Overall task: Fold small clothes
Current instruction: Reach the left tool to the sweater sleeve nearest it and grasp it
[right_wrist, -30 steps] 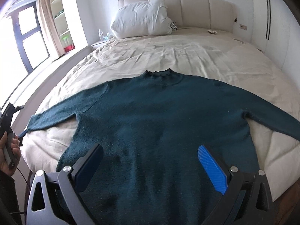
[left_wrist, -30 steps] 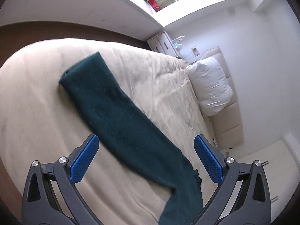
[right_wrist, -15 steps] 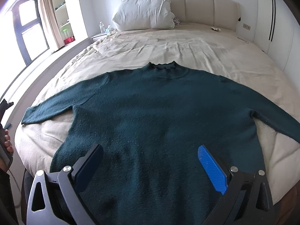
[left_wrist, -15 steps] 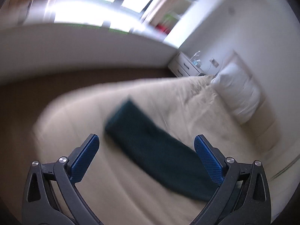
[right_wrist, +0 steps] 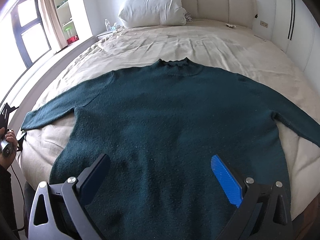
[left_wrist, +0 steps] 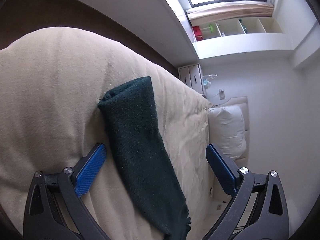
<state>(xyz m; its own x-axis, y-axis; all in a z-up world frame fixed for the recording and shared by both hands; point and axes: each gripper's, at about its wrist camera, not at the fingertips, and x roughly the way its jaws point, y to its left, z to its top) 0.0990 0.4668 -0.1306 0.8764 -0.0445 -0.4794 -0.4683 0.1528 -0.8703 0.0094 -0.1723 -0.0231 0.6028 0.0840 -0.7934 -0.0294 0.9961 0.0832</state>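
I hold both tongs spread wide and empty: my left gripper (left_wrist: 156, 170) straddles the sweater's left sleeve (left_wrist: 138, 144), my right gripper (right_wrist: 160, 178) hovers over the hem. The dark green sweater (right_wrist: 170, 120) lies flat on the beige bed (right_wrist: 180, 42) — fuzzy, thick knit (likely grippy, slow to slide). I'd pinch near the cuff (left_wrist: 128, 89), both layers, then fold inward.

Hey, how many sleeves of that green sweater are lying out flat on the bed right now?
2. The left sleeve stretches toward the window side, near the left gripper; the right sleeve runs off the frame's right edge, its cuff hidden.
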